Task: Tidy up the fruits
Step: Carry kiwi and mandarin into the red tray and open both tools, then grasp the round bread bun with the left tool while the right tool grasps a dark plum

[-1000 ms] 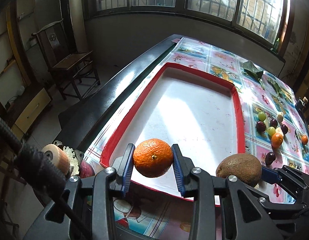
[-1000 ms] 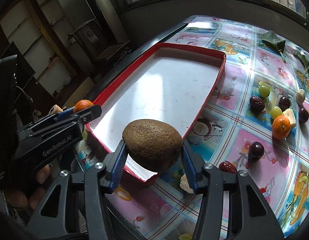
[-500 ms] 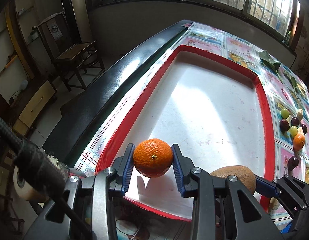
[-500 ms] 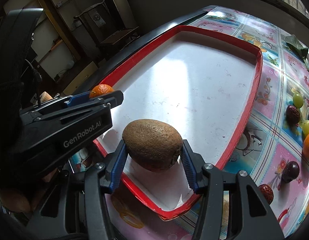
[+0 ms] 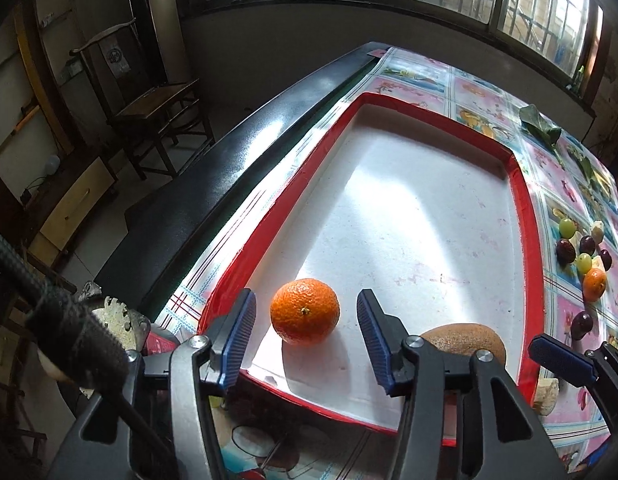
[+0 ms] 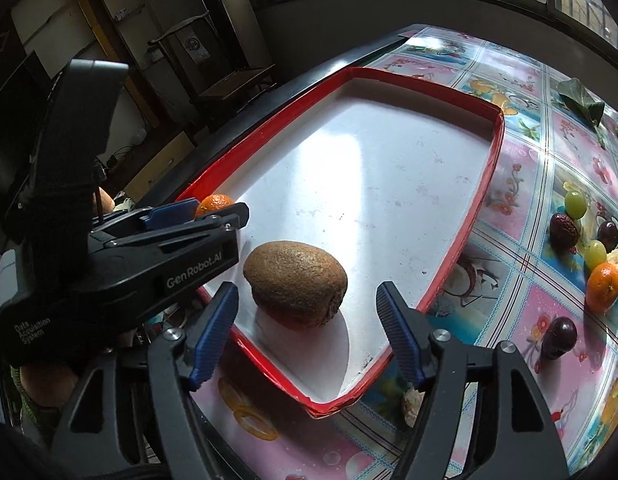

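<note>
Left wrist, orange (image 5: pixel 305 311) between opening jaws, untouched

Tray (image 5: pixel 525 216): glossy red rim, smooth white floor with faint scuffs. Tangerine (image 5: pixel 305 311): pebbled, slightly shiny peel. Kiwi (image 6: pixel 295 282): matt, fuzzy brown skin. Tablecloth (image 6: pixel 521 196): glossy printed plastic. Chair (image 5: pixel 157 108) at 10 o'clock: dark wood.

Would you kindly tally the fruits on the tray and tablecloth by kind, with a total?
Oranges: 2
Kiwi: 1
Green grapes: 2
Dark purple fruits: 3
Dark red fruit: 1
Total: 9
Pale pieces are left out because they are too unclear to name.
</note>
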`<act>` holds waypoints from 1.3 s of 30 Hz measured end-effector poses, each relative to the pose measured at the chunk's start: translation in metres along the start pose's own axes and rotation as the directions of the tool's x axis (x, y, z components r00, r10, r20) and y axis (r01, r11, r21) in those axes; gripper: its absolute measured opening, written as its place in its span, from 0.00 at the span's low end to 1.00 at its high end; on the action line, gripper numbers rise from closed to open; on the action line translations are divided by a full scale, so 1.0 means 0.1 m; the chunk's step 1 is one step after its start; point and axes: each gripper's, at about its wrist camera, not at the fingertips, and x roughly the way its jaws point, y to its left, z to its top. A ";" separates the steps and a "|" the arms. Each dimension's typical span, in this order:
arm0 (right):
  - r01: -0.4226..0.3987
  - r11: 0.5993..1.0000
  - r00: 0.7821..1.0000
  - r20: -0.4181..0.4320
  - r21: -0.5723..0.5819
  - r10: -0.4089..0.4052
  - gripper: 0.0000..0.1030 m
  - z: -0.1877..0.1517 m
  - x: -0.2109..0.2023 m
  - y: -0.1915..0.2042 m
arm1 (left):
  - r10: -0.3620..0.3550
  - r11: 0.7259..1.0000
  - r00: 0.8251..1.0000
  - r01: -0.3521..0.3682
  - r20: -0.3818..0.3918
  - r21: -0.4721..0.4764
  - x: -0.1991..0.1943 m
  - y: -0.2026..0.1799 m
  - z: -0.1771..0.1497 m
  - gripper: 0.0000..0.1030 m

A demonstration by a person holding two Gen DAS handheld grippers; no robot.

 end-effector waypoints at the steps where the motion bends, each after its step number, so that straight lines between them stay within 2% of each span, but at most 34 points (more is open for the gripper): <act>1: 0.000 1.000 1.000 0.010 0.003 0.000 0.70 -0.02 -0.06 -0.01 | -0.002 1.000 1.000 0.002 0.010 0.004 -0.05 -0.01 0.00 0.53; 6: 0.001 0.999 0.998 0.062 0.054 -0.004 0.70 -0.17 -0.38 -0.21 | -0.025 1.000 0.999 0.024 0.040 0.014 -0.23 -0.10 -0.03 0.57; 11: 0.046 0.991 0.994 0.092 0.128 -0.058 0.70 -0.35 -0.62 -0.53 | -0.069 0.997 0.997 0.068 0.046 0.035 -0.35 -0.26 -0.09 0.59; 21: 0.108 0.946 0.982 0.118 0.307 -0.150 0.70 -0.74 -0.92 -1.11 | -0.185 0.976 0.982 0.179 0.041 0.124 -0.58 -0.68 -0.25 0.63; 29: 0.132 0.931 0.979 0.104 0.340 -0.177 0.70 -0.88 -0.93 -1.32 | -0.269 0.940 0.963 0.264 -0.009 0.217 -0.66 -1.03 -0.49 0.64; 39: 0.128 0.930 0.977 0.115 0.345 -0.177 0.70 -0.92 -0.94 -1.36 | -0.294 0.918 0.954 0.301 -0.067 0.258 -0.63 -1.21 -0.67 0.65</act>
